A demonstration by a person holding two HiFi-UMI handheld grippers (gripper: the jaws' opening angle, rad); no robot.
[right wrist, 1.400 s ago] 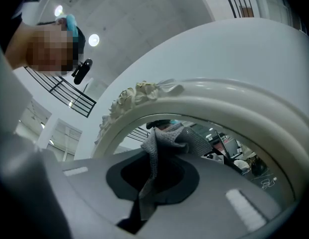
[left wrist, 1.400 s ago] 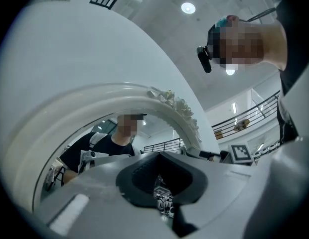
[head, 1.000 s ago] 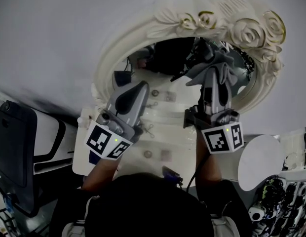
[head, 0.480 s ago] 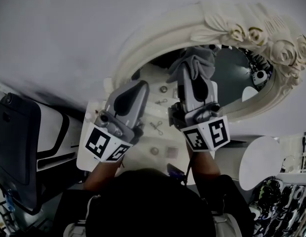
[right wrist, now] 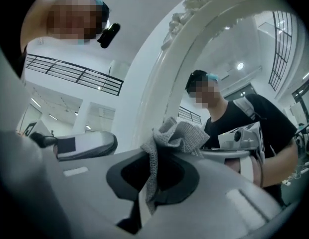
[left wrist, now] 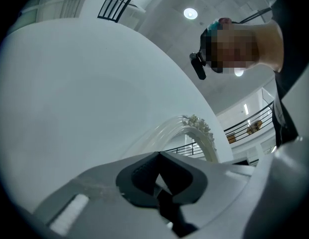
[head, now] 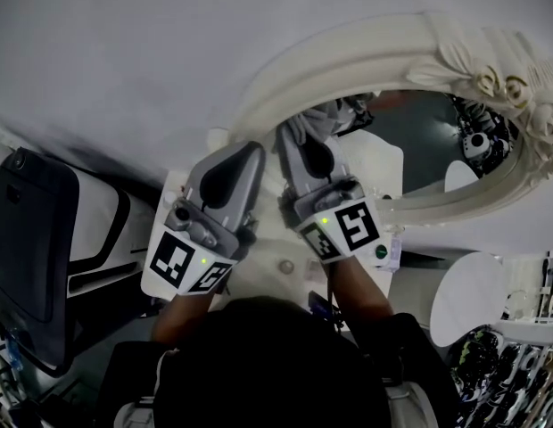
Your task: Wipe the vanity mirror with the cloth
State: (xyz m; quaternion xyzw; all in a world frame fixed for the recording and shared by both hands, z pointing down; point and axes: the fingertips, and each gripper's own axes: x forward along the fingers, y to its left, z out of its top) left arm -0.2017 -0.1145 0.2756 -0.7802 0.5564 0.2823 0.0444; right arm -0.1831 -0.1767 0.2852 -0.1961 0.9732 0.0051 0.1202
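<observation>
The vanity mirror has an oval glass (head: 419, 127) in an ornate white frame (head: 285, 74) with carved roses at the upper right. My right gripper (head: 293, 130) is shut on a grey knit cloth (head: 319, 116), which lies against the left end of the glass beside the frame. In the right gripper view the cloth (right wrist: 175, 133) bunches over the closed jaws of the right gripper (right wrist: 154, 156), with the frame (right wrist: 177, 63) just behind. My left gripper (head: 250, 150) is shut on nothing, just left of the right one, below the frame. The left gripper (left wrist: 158, 156) faces the white wall.
A white vanity top (head: 259, 275) with small metal items lies under the grippers. A black and white appliance (head: 40, 239) stands at the left. A round white disc (head: 468, 301) sits lower right. The glass reflects a person (right wrist: 229, 118).
My right gripper has carried the cloth leftward across the glass, from its right part to its left end by the frame. The left gripper has hardly moved.
</observation>
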